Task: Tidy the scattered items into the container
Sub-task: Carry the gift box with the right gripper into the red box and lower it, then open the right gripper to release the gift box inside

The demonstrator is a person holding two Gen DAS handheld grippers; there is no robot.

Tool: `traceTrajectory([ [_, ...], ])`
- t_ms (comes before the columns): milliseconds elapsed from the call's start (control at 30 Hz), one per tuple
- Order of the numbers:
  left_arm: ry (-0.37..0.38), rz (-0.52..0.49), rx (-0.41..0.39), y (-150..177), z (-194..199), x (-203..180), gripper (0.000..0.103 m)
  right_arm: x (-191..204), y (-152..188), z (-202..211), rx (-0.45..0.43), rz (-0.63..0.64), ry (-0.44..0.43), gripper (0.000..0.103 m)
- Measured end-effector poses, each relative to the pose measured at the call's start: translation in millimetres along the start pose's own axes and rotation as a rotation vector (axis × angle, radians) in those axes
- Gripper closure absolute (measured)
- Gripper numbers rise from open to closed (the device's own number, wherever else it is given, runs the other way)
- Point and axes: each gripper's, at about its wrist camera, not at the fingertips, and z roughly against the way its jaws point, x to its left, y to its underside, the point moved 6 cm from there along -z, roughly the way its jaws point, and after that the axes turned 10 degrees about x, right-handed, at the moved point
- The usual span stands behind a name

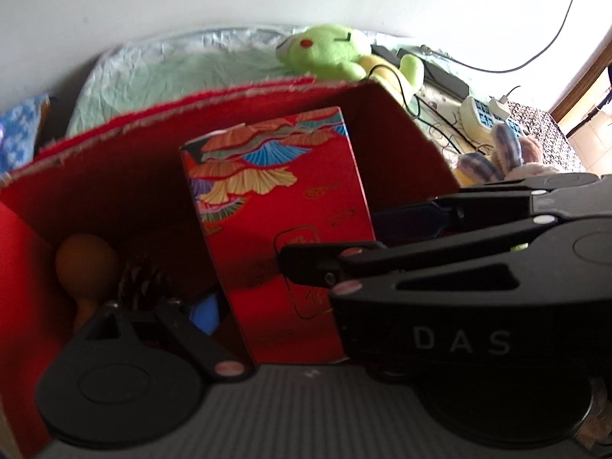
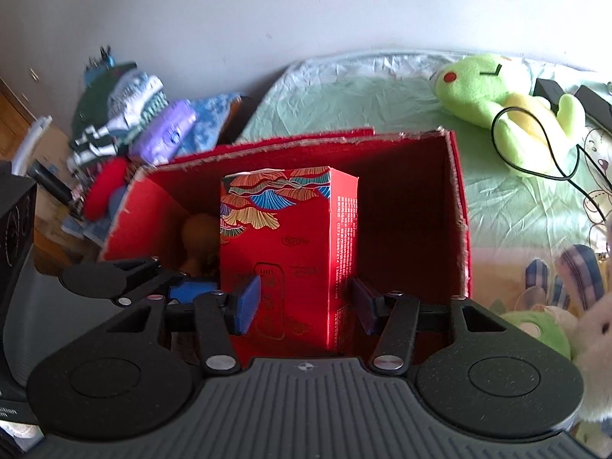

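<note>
The bed, under its crinkled pale green sheet, fills the far side of the room from ten o'clock round to two. On it sits the red container, an open-topped box with rough, frayed edges and a deep red lining.

Standing upright inside it, near the middle, is the tall red carton printed with fan-shaped clouds in gold, blue and orange. The right gripper has it: the blue pads sit against the carton's two side faces low down, jaws about half spread, the carton filling the gap between them.

The left gripper hangs over the container's left portion, at about nine o'clock of the carton. Its jaws stand wide apart; whether they touch anything I cannot tell, since the right gripper's black arm crosses in front.

At one o'clock a lime-green plush frog lies on the sheet, a black cable looped over it. A pale plush rabbit sits at four o'clock.

Down in the container's left corner lie a brown gourd-shaped object and, beside it, a dark pine cone.
</note>
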Motion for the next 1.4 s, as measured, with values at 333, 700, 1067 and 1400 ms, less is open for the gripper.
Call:
traceTrajectory([
  [333,0.034,0.015,0.1,3.9,-19.6,9.4,0.02,0.5,-4.5,-31.8,0.145,0.037,0.127,0.054],
  [700,0.067,0.073,0.117,11.8,-27.6,18.1,0.028,-0.6,1.5,-45.2,0.129,0.047,0.21,0.06],
  [1067,0.131,0.075,0.123,16.5,-22.7,20.4,0.028,-2.3,-0.2,-31.0,-0.034,0.011,0.182,0.064],
  [1400,0.176,0.057,0.114,21.0,-15.2,21.3,0.028,1.6,0.9,-21.1,-0.11,-0.012,0.151,0.058],
])
